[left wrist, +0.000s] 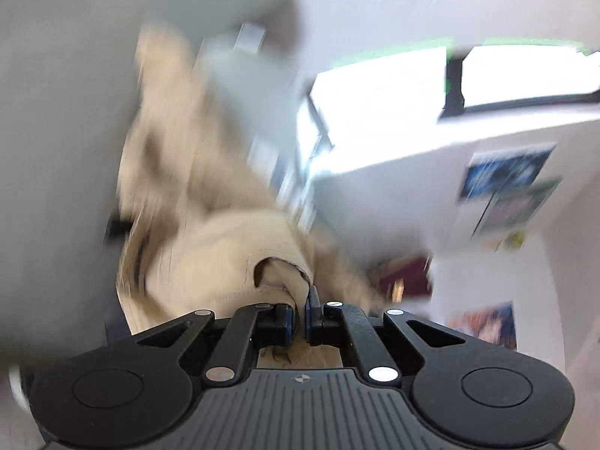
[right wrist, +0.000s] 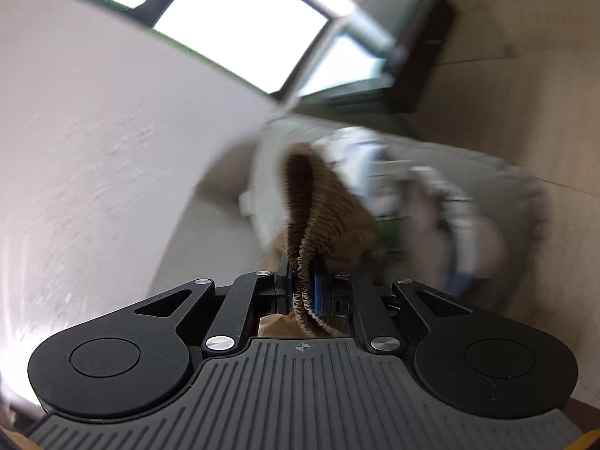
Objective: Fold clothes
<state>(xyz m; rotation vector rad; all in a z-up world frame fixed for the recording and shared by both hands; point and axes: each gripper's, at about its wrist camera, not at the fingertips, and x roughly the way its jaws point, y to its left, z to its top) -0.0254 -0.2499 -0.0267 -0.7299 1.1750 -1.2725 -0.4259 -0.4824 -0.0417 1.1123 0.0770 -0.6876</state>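
Nearest the lens in the left wrist view is the ribbed grey housing with its black linkage arms, and ahead of it the left claw [left wrist: 300, 313] is clenched, its blue-edged pads almost touching, with a fold of beige garment [left wrist: 225, 262] pinched between them. The cloth is pale tan, smooth-woven with a stitched seam and a rolled hem that curls just above the pads; the rest of it trails up and away to the left, blurred, so its full outline cannot be told. In the right wrist view the right claw [right wrist: 304, 288] is likewise clamped, grasping a gathered, ruffled band of browner-looking cloth [right wrist: 309, 210] that stands up from the pads in a tight loop and spills down behind them towards the housing. Whether both claws hold the same garment cannot be told for certain, though the colour is close. Two claws are in sight, one per view, each with two fingers. Behind the left claw are a white wall [left wrist: 506, 273] with about three blurred posters [left wrist: 506, 172] and a bright window [left wrist: 393, 112]; behind the right claw is another window [right wrist: 243, 22], a pale wall, and a blurred white and blue shape [right wrist: 375, 172] that I cannot identify.
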